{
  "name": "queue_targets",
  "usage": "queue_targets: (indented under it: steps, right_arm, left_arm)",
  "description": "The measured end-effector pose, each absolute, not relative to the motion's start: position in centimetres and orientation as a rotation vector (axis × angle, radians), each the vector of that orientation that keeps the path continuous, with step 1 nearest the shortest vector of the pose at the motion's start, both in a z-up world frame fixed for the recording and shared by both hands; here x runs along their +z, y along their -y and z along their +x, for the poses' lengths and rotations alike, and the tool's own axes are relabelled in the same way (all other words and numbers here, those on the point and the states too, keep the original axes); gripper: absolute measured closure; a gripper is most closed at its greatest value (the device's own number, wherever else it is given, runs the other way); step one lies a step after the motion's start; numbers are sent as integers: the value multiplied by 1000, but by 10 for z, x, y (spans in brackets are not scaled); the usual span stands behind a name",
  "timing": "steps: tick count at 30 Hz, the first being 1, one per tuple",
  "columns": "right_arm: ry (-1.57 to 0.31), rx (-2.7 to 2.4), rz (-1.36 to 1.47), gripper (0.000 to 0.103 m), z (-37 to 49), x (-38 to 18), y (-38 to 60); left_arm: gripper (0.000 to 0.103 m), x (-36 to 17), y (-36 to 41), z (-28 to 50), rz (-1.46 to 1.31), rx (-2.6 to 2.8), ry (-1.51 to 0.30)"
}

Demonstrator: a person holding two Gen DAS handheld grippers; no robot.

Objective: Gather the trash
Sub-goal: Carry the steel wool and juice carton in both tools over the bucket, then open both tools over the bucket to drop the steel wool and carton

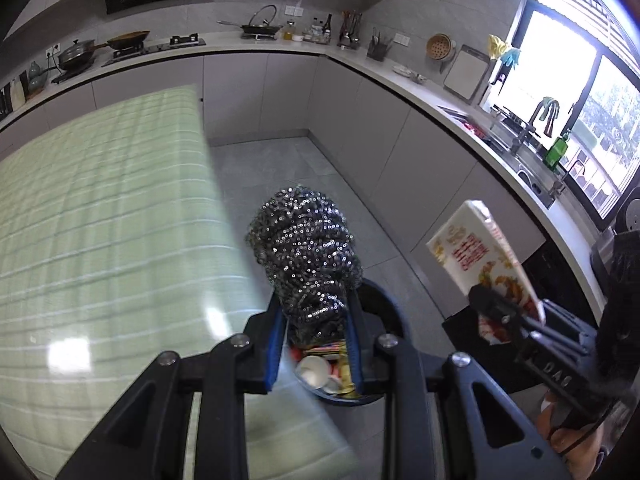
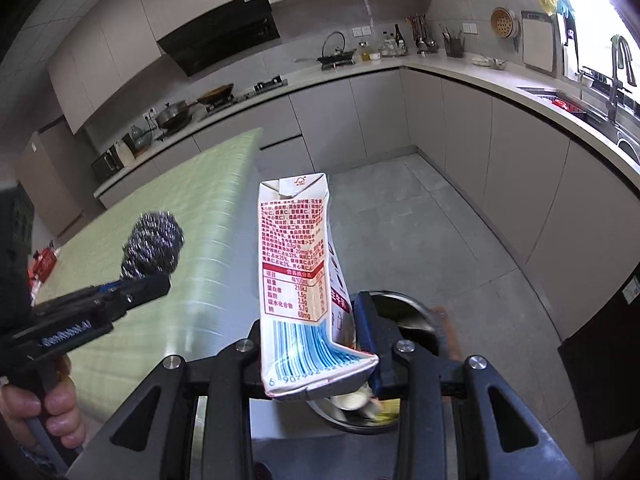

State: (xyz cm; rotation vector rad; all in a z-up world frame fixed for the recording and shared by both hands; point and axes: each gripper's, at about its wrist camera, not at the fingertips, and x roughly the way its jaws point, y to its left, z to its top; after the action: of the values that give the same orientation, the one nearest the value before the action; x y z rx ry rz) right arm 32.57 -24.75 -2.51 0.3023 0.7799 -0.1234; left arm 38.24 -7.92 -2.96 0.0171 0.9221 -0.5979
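1. The left hand-held gripper pinches a steel wool scrubber between its blue pads – the ball bulges out past the fingertips.
2. The right hand-held gripper is clamped on a crumpled drink carton, which stands upright with its barcode end low between the jaws.
3. Both held things hang over the floor beside the green-checked tabletop, whose edge is blurred.
4. Directly below the grippers sits a round trash bin – a white cup and coloured wrappers show inside it.
5. A person's hand wraps the left gripper's handle in the right wrist view.
6. Grey cabinets and a kitchen counter with pans and a sink run along the far walls.
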Motion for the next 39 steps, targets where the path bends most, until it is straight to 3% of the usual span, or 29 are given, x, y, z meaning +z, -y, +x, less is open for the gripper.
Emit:
queue_targets:
  steps: [7,20,24,25,27,28,29,30,39]
  right_arm:
    - [-841,-113,353,69,315,-63,312]
    - [-960,-56,347,69,344,-186,325]
    - [-963,-43,338,68,352,-201,326]
    - [-982,-39,333,67,355,-206,326]
    - [-1000,-62,312,36,361,-209,326]
    - [-990,-89,300,32,361,-208,330]
    - [-976,-89,311,30,359,-204,334]
    - [-962,-88,328,30,357,-199,337]
    - [-848,-134,320,30,301,-141,348]
  left_arm:
    - [75,-66,140,362,34,-594,-994]
    - [73,-173,173,373,95,-431,-1108]
    - [66,-189,180,380,91,-399,-1130]
    - [63,-191,182,380,95,-393,-1130]
    - [53,-197,189,380,116,-374,-1139]
    - [49,-198,191,380,127,-350,-1138]
    - [40,-198,191,382,131,-338,-1142]
    - [39,-197,190,382,126,-325,-1144]
    - [39,-140,186,334,115,-354,-1028]
